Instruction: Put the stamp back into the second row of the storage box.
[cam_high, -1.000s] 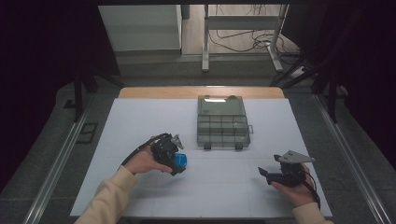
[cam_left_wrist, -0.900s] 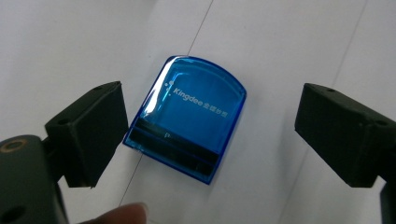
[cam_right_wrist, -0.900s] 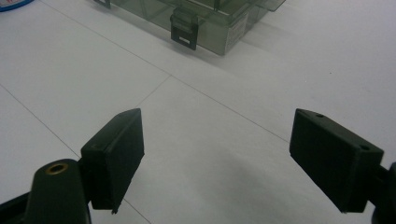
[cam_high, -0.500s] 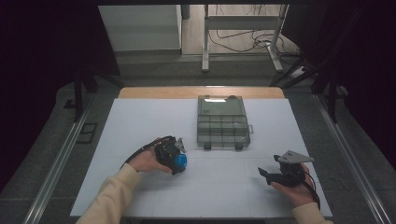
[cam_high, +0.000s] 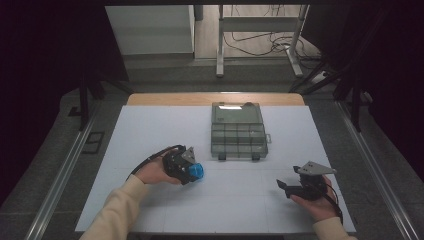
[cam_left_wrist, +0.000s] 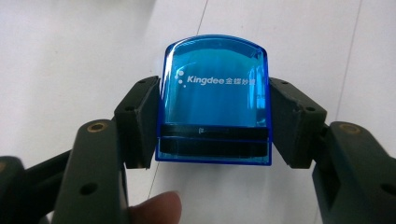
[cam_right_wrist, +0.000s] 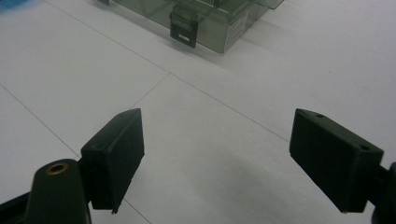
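**L gripper clamped on blue stamp; R gripper spread wide, nothing in it**

L gripper (cam_left_wrist: 215, 116): both jaws press flat against the two sides of a blue translucent stamp (cam_left_wrist: 215, 98), so it's grasping that item. White "Kingdee" lettering plus smaller characters on the stamp's clear blue top; a black band runs across its lower part, between the jaws. A fingertip (cam_left_wrist: 156, 207) shows at the bottom edge of the left gripper view, just below the stamp. White surface behind, w/ thin seam lines.

In the high view the L gripper (cam_high: 192, 171) sits in the person's left hand (cam_high: 152, 172), cream sleeve (cam_high: 117, 210) behind it, black cable (cam_high: 150, 157) looping off the rear. Stamp (cam_high: 196, 171) shows as a blue block at the gripper's tip, near and in front-left of the organizer box (cam_high: 237, 132). Can't tell whether the stamp touches the table.

R gripper (cam_right_wrist: 217, 156): jaws well apart, released, bare table between them. In the high view it (cam_high: 285, 186) rests in the right hand (cam_high: 315, 202), grey three-cornered plate on top, in front-right of the box and farther from it than the L gripper.

Organizer box: smoky clear plastic, lid shut, compartment grid visible through the lid, latches on the near edge; one latch (cam_right_wrist: 183, 25) is in the right gripper view. Box sits near the far-centre of the white table (cam_high: 150, 130).
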